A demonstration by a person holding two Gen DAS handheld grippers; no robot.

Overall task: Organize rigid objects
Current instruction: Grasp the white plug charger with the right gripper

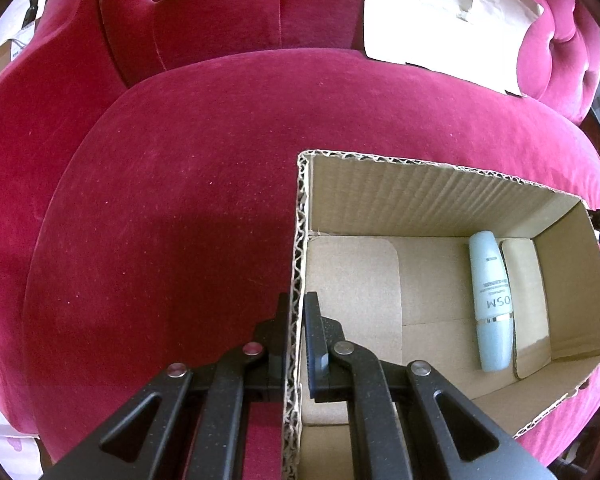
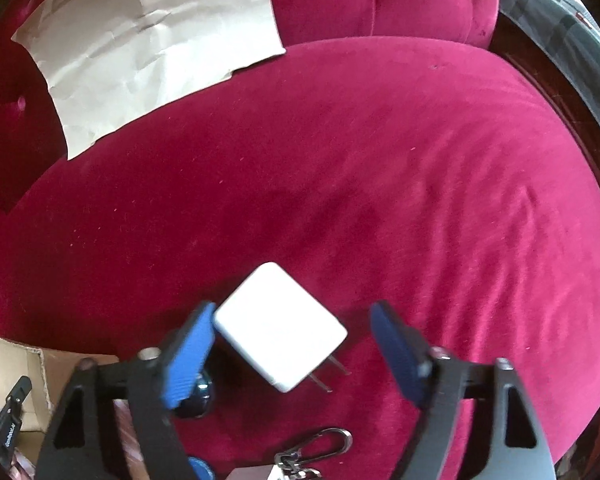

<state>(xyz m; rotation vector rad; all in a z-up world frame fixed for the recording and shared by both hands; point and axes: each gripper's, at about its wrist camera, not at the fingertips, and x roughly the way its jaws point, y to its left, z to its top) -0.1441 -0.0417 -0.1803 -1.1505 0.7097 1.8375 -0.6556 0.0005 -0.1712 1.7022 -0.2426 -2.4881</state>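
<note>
Box [image 1: 440, 208] floor open beside bottle [image 1: 492, 300].

- Left gripper [image 1: 296, 336] — jaws closed tight on the box wall [image 1: 296, 264], one finger on each side.
- Right gripper [image 2: 292, 344] — jaws spread wide, blue pads [image 2: 188, 356] angled outward, tilted downward.
</note>
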